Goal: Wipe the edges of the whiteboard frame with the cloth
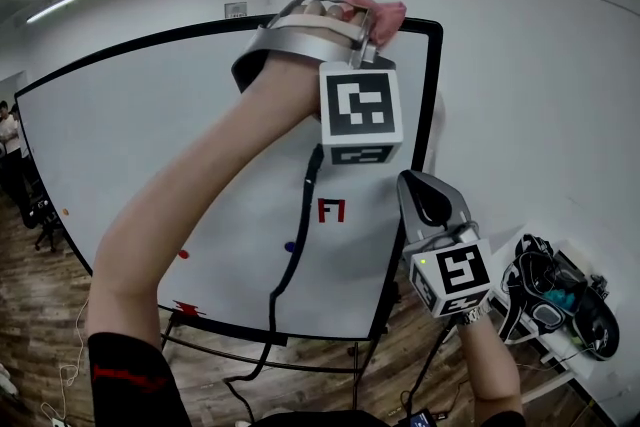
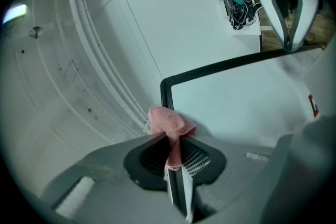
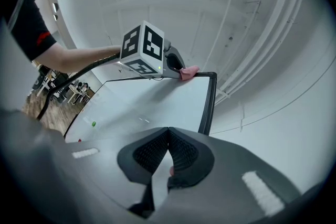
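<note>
Left gripper [image 2: 175,138] fingers [image 2: 195,160] tight on cloth [image 2: 167,122] at frame [image 2: 226,65] corner; right gripper [image 3: 168,130] fingers [image 3: 182,153] together.

The whiteboard [image 1: 150,145] is seen by the head camera from close in front. Its upper corner [image 2: 167,82] is viewed at close range in the left gripper view, and from lower down, looking up across the board, in the right gripper view. That corner is shared by all three views.
</note>
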`<action>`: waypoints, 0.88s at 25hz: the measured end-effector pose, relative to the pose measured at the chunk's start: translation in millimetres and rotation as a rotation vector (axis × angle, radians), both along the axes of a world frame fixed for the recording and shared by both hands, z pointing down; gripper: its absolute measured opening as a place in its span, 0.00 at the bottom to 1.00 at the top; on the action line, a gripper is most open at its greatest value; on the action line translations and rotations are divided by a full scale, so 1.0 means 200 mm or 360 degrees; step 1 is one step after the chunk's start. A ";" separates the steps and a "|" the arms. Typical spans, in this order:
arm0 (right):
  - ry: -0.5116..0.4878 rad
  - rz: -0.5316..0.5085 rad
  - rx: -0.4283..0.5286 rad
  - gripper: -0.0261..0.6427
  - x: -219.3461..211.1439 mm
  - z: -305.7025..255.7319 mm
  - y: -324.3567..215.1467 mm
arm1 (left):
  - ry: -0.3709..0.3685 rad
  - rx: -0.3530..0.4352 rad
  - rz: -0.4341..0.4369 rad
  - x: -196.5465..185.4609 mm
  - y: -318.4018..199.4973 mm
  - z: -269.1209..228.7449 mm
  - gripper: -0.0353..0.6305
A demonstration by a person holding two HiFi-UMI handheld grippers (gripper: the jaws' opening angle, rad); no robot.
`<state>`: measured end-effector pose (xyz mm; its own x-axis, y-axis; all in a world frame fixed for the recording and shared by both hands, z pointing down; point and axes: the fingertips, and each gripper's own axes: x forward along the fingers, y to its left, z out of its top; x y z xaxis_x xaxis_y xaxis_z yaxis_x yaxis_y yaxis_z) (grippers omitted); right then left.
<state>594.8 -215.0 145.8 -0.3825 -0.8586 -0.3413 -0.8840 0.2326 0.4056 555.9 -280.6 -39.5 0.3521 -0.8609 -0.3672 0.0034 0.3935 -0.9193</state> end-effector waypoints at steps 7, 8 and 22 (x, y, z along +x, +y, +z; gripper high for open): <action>-0.0009 0.0070 -0.0005 0.04 0.08 0.01 0.03 | 0.0008 -0.0005 0.0031 0.08 0.01 -0.01 0.12; -0.0010 0.0077 -0.0006 0.04 0.10 0.01 0.03 | 0.0006 -0.0006 0.0037 0.10 0.02 -0.01 0.12; -0.0035 0.0182 -0.0015 0.04 0.27 0.05 0.09 | -0.0016 0.0013 0.0127 0.30 0.06 0.00 0.12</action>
<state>648.6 -197.3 154.8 -0.2745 -0.8994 -0.3403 -0.9136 0.1336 0.3839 616.5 -268.0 -38.6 0.4230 -0.8270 -0.3703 -0.0190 0.4005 -0.9161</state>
